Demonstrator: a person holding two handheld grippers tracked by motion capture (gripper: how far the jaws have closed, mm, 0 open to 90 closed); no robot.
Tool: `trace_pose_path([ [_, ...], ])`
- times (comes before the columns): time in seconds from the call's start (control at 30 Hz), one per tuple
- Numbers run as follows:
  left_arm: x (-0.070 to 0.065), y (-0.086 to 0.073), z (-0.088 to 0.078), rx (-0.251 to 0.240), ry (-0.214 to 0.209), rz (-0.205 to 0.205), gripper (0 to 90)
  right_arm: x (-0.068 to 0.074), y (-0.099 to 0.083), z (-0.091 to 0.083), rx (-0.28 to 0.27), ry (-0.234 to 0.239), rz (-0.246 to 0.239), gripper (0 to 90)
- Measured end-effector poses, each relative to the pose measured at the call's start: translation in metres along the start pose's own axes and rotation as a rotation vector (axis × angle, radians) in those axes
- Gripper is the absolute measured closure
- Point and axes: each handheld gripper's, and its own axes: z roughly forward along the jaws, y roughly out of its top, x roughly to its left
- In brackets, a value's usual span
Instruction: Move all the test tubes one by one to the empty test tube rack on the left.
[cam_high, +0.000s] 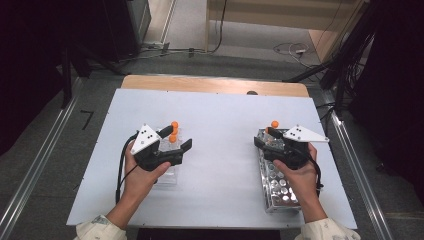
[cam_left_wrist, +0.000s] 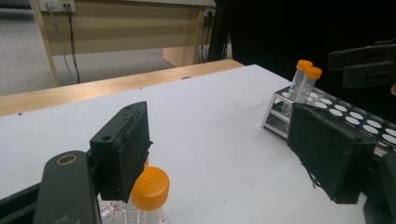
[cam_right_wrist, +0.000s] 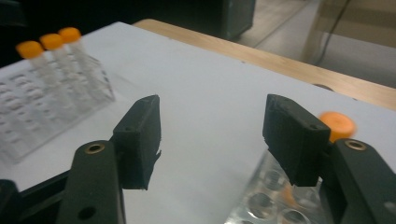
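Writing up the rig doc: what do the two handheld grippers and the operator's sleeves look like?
Both the left gripper and the right gripper are black, each topped by a grey three-cornered plate with small dark dots. Each has two blocky black jaws faced with dark pads, on arms with brass-ringed screw holes. A black cable trails from each. The sleeves are light cream.

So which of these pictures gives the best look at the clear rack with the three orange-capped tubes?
The right gripper view: the clear rack stands unobstructed at upper left, though blurred, three capped tubes in a row. In the high view the left hand-held gripper covers most of the rack. The left gripper view catches just one orange cap behind a jaw.
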Motion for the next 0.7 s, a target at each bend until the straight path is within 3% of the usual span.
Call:
trace_pose_path([
  [0.23,-0.001,0.0,0.001,0.003,-0.002,0.001,21.0,-0.019,-0.008,0.006,0.068,-0.078,0.025,35.0],
  [0.43,-0.002,-0.001,0.002,0.006,-0.003,0.003,21.0,-0.025,-0.012,0.017,0.16,-0.115,0.011,44.5],
  [0.57,-0.002,-0.001,0.002,0.004,-0.004,0.002,21.0,-0.027,-0.012,0.026,0.226,-0.115,0.003,53.3],
  [0.7,-0.002,-0.001,0.002,0.005,-0.003,0.003,21.1,-0.03,-0.012,0.033,0.249,-0.108,0.002,57.4],
])
